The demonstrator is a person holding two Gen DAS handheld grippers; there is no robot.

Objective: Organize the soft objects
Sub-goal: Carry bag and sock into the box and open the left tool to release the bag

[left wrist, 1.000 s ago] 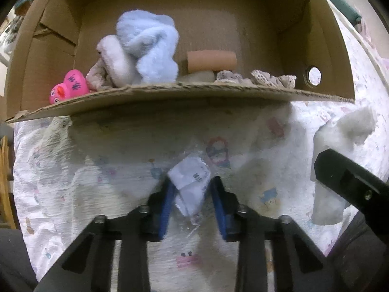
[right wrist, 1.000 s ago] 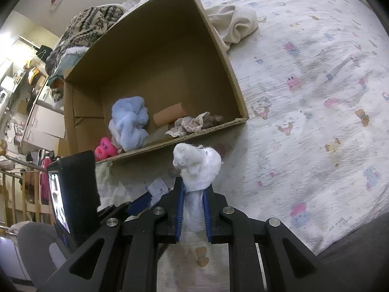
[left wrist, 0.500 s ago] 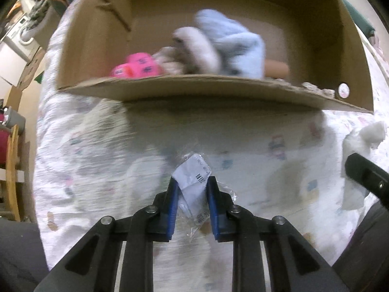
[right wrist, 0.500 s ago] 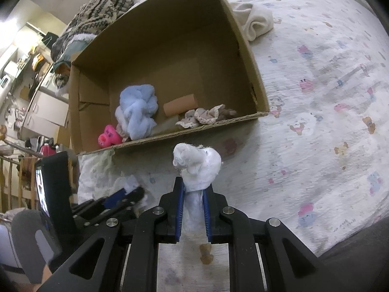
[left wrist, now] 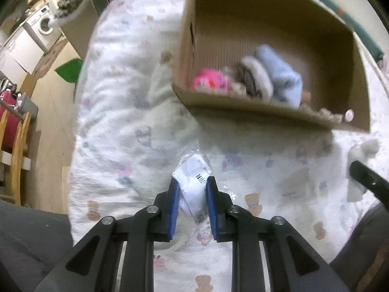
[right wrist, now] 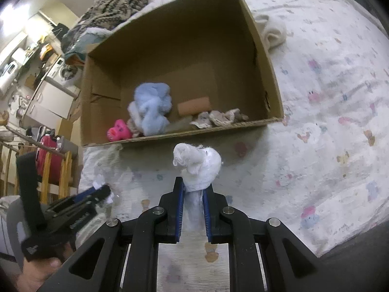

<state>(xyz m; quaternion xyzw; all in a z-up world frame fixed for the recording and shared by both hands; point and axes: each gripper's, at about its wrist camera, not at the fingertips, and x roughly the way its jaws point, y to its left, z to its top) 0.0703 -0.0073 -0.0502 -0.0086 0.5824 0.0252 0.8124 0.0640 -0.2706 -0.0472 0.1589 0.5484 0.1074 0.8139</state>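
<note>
My left gripper (left wrist: 190, 189) is shut on a small clear plastic packet with a white label (left wrist: 193, 182), held above the bed. My right gripper (right wrist: 193, 191) is shut on a white cloth bundle (right wrist: 198, 164), held in front of the cardboard box (right wrist: 267, 73). The box lies on the bed and holds a light blue fluffy cloth (right wrist: 152, 107), a pink toy (right wrist: 119, 132), a brown roll (right wrist: 193, 104) and lacy beige cloth (right wrist: 218, 118). The left gripper also shows in the right wrist view (right wrist: 102, 194), at lower left. The box also shows in the left wrist view (left wrist: 243, 107).
The bed (right wrist: 328, 97) has a white sheet with small cartoon prints. A cream cloth (right wrist: 272, 31) lies behind the box at the right. The bed's left edge drops to a wooden floor (left wrist: 51, 102) with a wooden rail (left wrist: 14, 150) and a washing machine (left wrist: 45, 24).
My left gripper has swung left and back with the packet, so the box now sits at upper right in its view. My right gripper has risen slightly, still holding the white bundle.
</note>
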